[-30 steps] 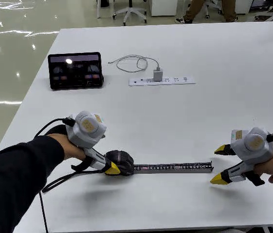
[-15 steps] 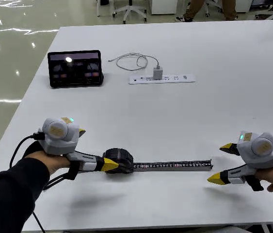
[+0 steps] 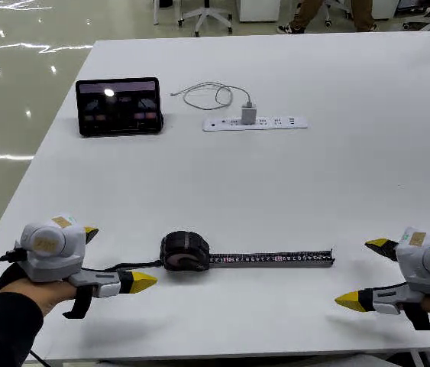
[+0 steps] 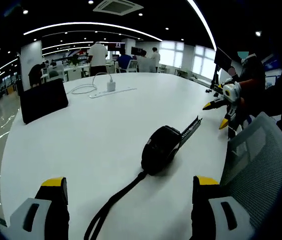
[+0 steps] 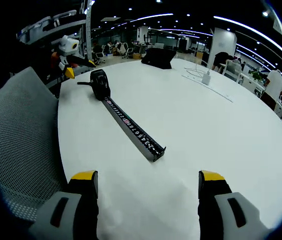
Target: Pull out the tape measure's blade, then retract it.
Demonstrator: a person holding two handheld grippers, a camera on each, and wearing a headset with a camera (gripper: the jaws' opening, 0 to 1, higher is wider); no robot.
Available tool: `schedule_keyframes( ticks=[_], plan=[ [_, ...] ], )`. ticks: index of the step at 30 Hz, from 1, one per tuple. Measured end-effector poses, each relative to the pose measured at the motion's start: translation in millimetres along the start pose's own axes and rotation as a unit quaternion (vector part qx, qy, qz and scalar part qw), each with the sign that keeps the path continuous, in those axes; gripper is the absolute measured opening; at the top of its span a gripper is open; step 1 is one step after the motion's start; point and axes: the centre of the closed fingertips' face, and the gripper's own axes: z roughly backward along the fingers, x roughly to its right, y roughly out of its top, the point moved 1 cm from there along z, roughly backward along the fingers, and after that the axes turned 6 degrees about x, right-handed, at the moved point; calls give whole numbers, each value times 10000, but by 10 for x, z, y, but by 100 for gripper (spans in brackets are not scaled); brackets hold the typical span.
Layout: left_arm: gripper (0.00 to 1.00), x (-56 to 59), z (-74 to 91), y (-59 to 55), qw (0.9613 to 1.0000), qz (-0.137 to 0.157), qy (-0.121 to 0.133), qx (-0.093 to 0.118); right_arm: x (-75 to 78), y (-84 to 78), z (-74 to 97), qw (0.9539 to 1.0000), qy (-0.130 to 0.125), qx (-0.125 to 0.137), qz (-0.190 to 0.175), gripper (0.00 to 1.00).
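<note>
Fingers of the left gripper (image 3: 118,255) and right gripper (image 3: 363,271) spread wide and empty in the head view, flanking the tape measure (image 3: 184,251), whose blade (image 3: 272,258) lies extended on the table (image 3: 291,176). In the left gripper view the tape measure (image 4: 161,148) sits ahead of the fingers (image 4: 54,200). In the right gripper view the blade (image 5: 130,129) ends near the fingers (image 5: 83,197), untouched.

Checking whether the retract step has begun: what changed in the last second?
The left claw came off the tape measure's case and drew back leftward, open. The right claw backed slightly from the blade's tip. Case and blade stayed put, blade still out.
</note>
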Motion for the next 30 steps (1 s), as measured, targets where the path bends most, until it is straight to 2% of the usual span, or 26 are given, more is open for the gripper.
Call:
schedule_keyframes(
  ticks=[5, 10, 12, 13, 15, 21, 25, 30],
  plan=[
    [100, -46, 122, -8, 9998, 9, 180, 89, -17, -66, 69, 9999, -106, 34, -90, 81],
    [100, -24, 229, -16, 9994, 69, 275, 175, -26, -89, 169, 9994, -237, 129, -229, 84],
    [100, -6, 257, -41, 9991, 78, 361, 217, -31, -79, 230, 9988, -326, 219, -303, 85],
    [100, -9, 271, -82, 9991, 5, 394, 169, -36, -96, 264, 9986, -353, 225, -314, 86],
    [100, -5, 298, -118, 9990, 49, 412, 152, -47, -135, 313, 9986, -369, 198, -327, 87],
    [100, -5, 320, -148, 9990, 131, 413, 136, -59, -243, 402, 9984, -399, 171, -374, 89],
    [100, 40, 292, -183, 9990, 148, 414, 118, -162, -226, 422, 9984, -399, 142, -363, 90],
    [100, 67, 265, -193, 9990, 171, 391, 97, -111, -233, 434, 9980, -444, 175, -412, 91]
  ],
)
